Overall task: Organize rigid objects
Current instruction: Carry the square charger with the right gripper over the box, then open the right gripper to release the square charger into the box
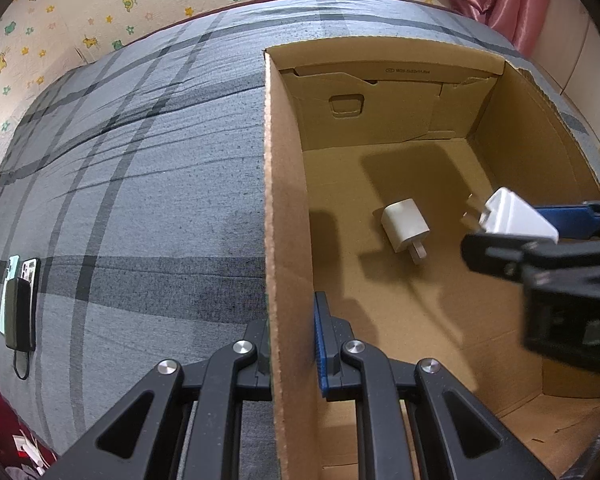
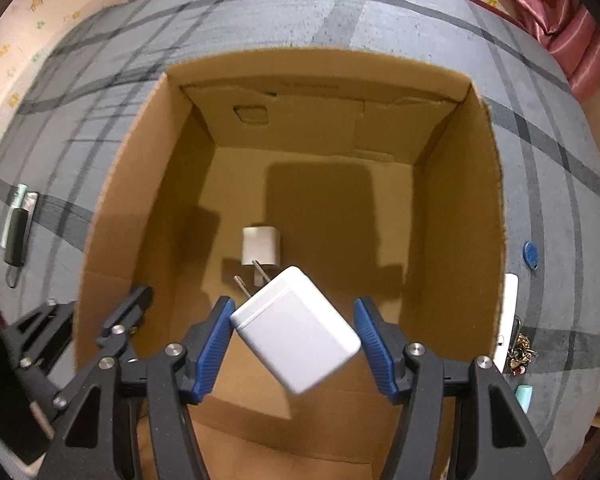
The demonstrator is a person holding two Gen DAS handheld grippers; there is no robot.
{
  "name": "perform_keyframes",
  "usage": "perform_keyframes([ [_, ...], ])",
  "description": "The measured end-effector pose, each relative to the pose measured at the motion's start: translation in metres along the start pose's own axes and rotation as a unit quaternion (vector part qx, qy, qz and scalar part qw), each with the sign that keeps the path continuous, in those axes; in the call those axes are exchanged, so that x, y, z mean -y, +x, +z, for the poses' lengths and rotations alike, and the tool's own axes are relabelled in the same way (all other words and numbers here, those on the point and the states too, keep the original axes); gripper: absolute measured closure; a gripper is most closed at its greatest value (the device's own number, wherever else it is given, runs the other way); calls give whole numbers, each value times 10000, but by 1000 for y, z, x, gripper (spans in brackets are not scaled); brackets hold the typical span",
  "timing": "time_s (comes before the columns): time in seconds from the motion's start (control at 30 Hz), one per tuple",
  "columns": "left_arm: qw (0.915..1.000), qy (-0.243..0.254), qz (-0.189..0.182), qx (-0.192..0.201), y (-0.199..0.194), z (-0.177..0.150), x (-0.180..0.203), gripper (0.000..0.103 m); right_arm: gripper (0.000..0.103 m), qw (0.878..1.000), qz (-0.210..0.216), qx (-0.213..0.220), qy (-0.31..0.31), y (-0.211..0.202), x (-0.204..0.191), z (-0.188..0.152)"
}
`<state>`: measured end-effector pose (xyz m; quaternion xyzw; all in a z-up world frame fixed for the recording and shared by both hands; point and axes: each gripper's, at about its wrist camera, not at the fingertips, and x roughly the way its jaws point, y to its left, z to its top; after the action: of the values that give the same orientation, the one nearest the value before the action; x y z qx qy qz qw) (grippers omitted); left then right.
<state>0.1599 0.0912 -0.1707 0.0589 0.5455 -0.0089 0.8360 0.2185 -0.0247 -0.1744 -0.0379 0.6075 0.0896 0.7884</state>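
1. Right gripper (image 2: 296, 344): clenched diagonally on a large white charger (image 2: 296, 330). The left blue pad (image 2: 212, 350) touches one corner and the opposite corner lies near the right pad; contact there is hard to make out. The charger is tilted, its two metal prongs pointing to the upper left of the right wrist frame.
2. The held charger hangs above the floor of an open cardboard box (image 2: 460, 208), lower centre of the right wrist frame. In the left wrist view it appears at the right edge (image 1: 516, 216), clear of the box floor.
3. Left gripper (image 1: 292, 344): clamped on the left wall of the cardboard box (image 1: 284, 200), one finger outside and one blue-padded finger inside, at the bottom centre of the left wrist frame.
4. A small white charger (image 1: 406, 226) lies on the box floor, prongs toward the lower right of the left wrist frame, apart from the held one.
5. The box stands on a grey plaid bedsheet (image 1: 140, 200).
6. Two phones (image 1: 20, 304) lie side by side on the sheet at the far left, well apart from the box.
7. A blue oval tag (image 2: 531, 255) lies on the sheet to the right of the box.
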Motion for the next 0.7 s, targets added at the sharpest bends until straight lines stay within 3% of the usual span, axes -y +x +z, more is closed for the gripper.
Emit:
perform_keyframes([
  [0.37,10000,-30,-19,-1,0,0,-1,89,37,9992,-206,-327,-49,36,-8,-11],
  [0.7,10000,-9,16,2,0,0,0,89,37,9990,-211,-391,-26,42,-10,-11],
])
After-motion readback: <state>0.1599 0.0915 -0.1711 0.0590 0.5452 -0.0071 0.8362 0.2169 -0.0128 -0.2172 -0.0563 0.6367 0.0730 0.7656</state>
